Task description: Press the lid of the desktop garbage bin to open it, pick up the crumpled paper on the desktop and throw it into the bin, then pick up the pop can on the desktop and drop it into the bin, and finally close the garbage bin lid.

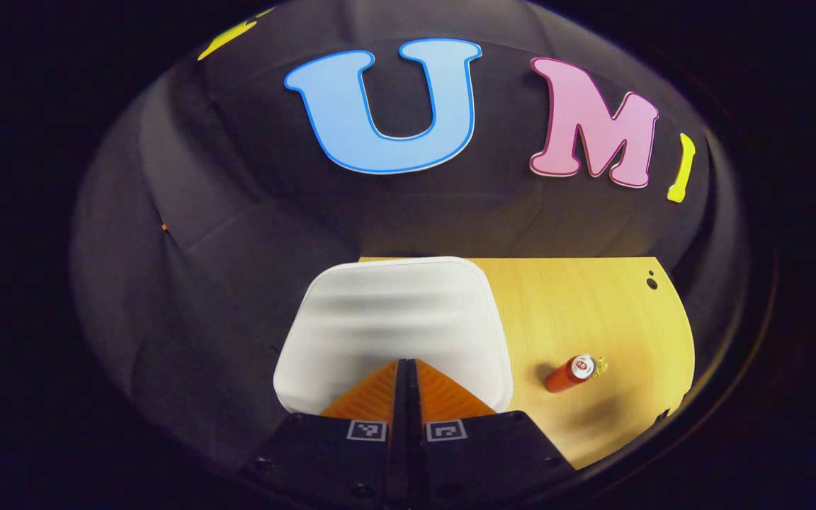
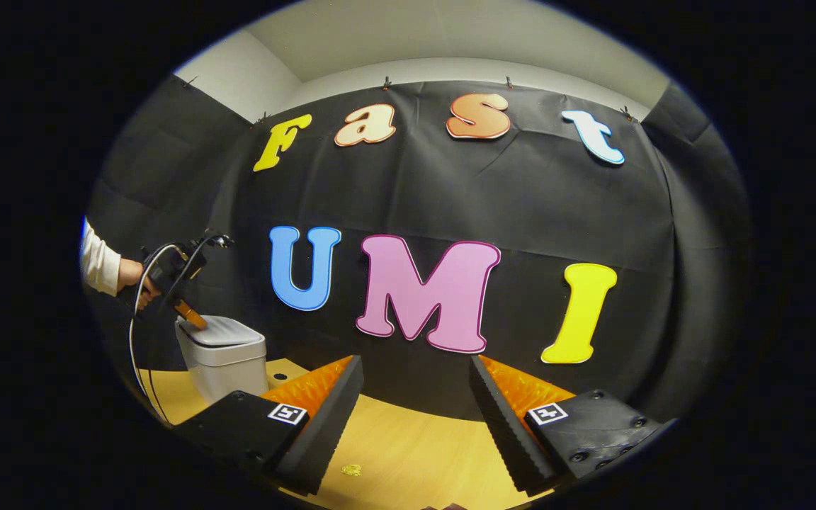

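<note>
A: Where do the tongs stand against the white plastic desktop bin with the rounded lid (image 1: 394, 319)?

B: The left gripper (image 1: 406, 368) has its two fingers pressed together, nothing between them, tips directly over the near part of the lid. In the right gripper view that same tool (image 2: 192, 315) slants down onto the lid's top (image 2: 222, 331); actual contact cannot be told. The lid looks flat, not yet sprung.

A: And the other one?

B: The right gripper (image 2: 415, 397) hangs with fingers wide apart over the pale wooden desktop (image 2: 408, 453), well off to the bin's side.

A: The orange pop can (image 1: 572, 373)?

B: It lies tipped to the right of the left tongs, silver top pointing away and rightward, a crumpled yellowish paper scrap (image 1: 600, 365) touching that end. The press straight down falls to the left tongs, being nearer.
</note>
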A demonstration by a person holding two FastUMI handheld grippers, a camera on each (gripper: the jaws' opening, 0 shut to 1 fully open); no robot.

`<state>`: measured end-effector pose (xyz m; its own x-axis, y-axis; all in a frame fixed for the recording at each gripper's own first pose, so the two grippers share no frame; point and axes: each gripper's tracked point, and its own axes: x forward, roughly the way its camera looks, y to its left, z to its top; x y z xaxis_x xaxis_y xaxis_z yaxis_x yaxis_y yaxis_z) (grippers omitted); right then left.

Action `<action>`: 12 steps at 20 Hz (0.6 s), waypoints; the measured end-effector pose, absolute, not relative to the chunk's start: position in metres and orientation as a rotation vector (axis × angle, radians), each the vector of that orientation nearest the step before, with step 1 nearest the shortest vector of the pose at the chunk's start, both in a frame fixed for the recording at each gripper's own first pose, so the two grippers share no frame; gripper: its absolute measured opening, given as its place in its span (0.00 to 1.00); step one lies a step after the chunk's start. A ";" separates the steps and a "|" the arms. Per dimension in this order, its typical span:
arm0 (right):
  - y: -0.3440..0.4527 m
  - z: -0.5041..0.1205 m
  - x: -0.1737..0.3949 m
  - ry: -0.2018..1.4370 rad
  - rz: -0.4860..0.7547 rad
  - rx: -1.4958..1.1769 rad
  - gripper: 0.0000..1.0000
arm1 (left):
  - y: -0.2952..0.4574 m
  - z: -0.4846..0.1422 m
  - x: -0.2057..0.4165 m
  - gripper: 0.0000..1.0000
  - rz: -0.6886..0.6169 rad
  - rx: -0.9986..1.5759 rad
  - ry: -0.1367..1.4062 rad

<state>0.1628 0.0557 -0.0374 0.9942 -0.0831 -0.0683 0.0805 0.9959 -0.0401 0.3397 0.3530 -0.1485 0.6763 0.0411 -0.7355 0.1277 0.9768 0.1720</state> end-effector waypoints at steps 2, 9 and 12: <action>0.057 -0.048 0.166 0.102 -0.090 -0.040 0.96 | 0.352 -0.126 0.345 0.06 -0.062 0.258 0.749; 0.104 -0.088 0.172 0.227 -0.064 0.009 0.97 | 0.335 -0.067 0.355 0.06 -0.093 0.261 0.523; 0.115 -0.110 0.178 0.303 -0.056 0.033 0.97 | 0.314 -0.046 0.343 0.07 -0.183 0.202 0.449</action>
